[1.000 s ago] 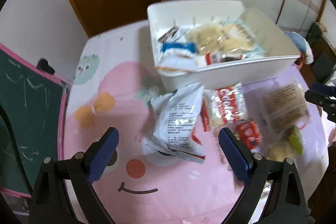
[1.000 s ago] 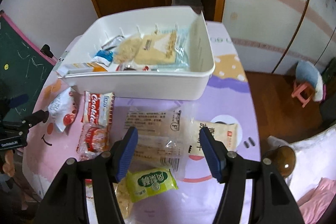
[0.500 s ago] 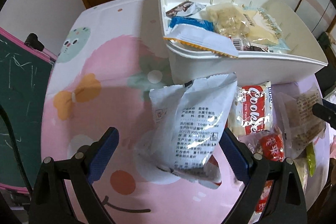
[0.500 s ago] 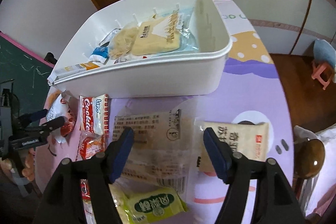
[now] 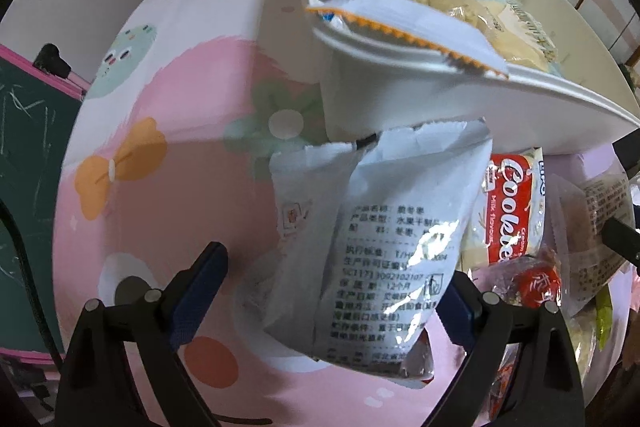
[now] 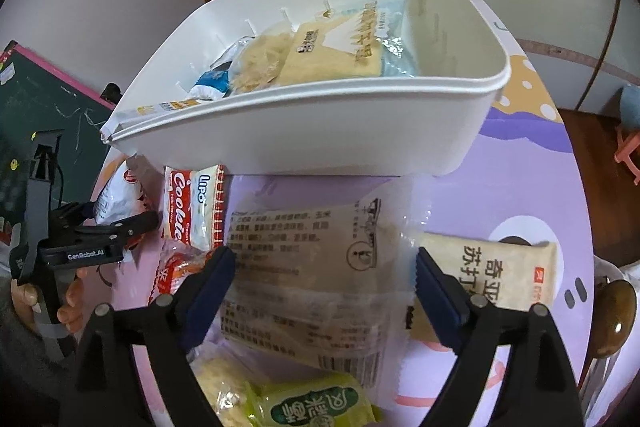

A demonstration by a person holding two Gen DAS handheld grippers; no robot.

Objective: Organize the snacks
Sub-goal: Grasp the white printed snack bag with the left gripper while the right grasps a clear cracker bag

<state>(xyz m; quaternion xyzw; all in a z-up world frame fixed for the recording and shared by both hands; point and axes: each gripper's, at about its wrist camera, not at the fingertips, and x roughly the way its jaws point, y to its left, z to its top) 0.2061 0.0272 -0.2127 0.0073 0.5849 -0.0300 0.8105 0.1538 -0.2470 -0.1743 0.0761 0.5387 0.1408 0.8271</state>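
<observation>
- The left gripper (image 5: 336,291) is spread wide around a silver-white snack bag (image 5: 384,227) on the table; its right finger is partly hidden behind the bag.
- The right gripper (image 6: 322,287) is spread around a clear printed packet (image 6: 316,275).
- The white bin (image 6: 320,131) hides the tops of the snacks lying beside it.

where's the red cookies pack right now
The red cookies pack lies on the table just in front of the white bin, toward its left end, between the white snack bag and the clear wrapped pack.
</observation>
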